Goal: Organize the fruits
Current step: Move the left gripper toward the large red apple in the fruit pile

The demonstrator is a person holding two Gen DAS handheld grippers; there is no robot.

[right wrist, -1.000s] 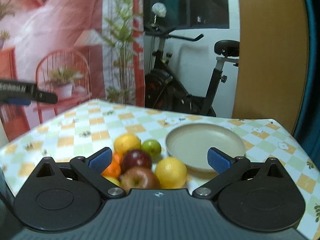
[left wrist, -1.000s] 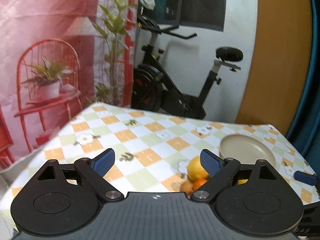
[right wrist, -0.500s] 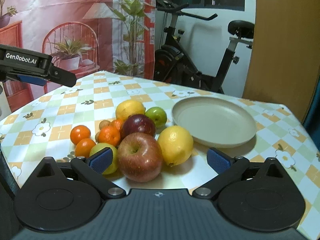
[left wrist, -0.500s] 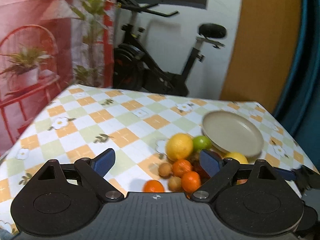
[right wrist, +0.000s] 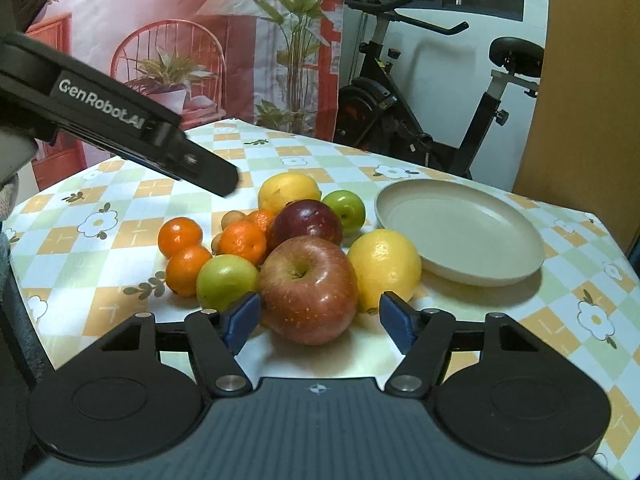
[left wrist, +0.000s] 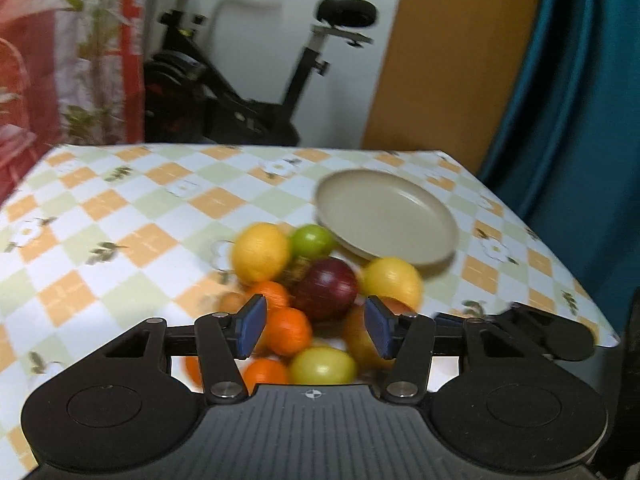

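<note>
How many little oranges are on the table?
4, counted in the right wrist view. One orange sits far left, another just in front of it, one beside the dark red apple, one half hidden behind. More may be hidden.

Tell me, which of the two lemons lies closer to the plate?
The lemon beside the big red apple: it almost touches the plate. The other lemon lies behind the dark apple.
</note>
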